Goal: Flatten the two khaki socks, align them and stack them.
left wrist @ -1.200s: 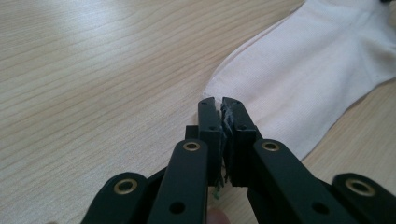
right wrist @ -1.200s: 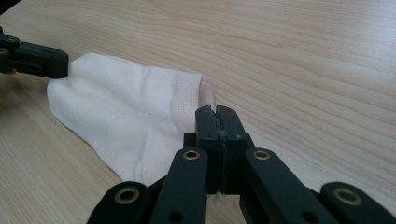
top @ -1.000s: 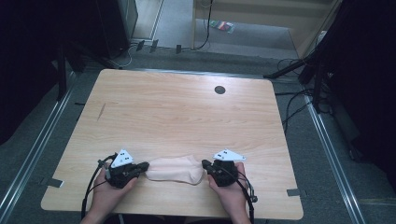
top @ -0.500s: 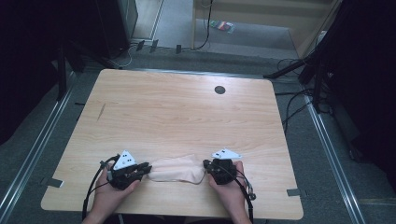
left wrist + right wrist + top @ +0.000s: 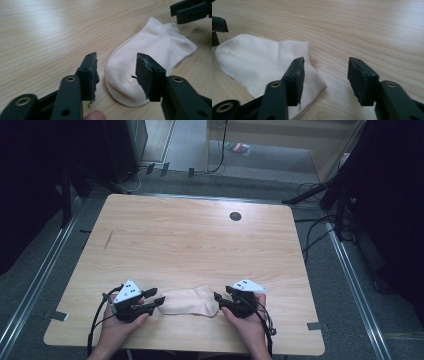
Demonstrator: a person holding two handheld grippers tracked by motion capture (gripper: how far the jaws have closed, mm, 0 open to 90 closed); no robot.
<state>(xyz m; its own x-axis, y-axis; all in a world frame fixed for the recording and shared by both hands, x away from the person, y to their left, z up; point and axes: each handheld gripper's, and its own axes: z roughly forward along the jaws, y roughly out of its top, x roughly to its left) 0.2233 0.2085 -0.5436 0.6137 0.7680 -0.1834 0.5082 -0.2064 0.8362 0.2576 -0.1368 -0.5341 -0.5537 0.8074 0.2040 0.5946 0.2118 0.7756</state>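
Your sock [image 5: 190,301] lies flat on the bench [image 5: 200,245] between both grippers. Left gripper [image 5: 156,299] and right gripper [image 5: 219,298] have just been opening their jaws; both stand open, gripping nothing, apparently releasing it.

Sock [image 5: 190,301] flat on the desk [image 5: 200,240] near its front edge, between left tongs [image 5: 159,296] and right tongs [image 5: 217,298].
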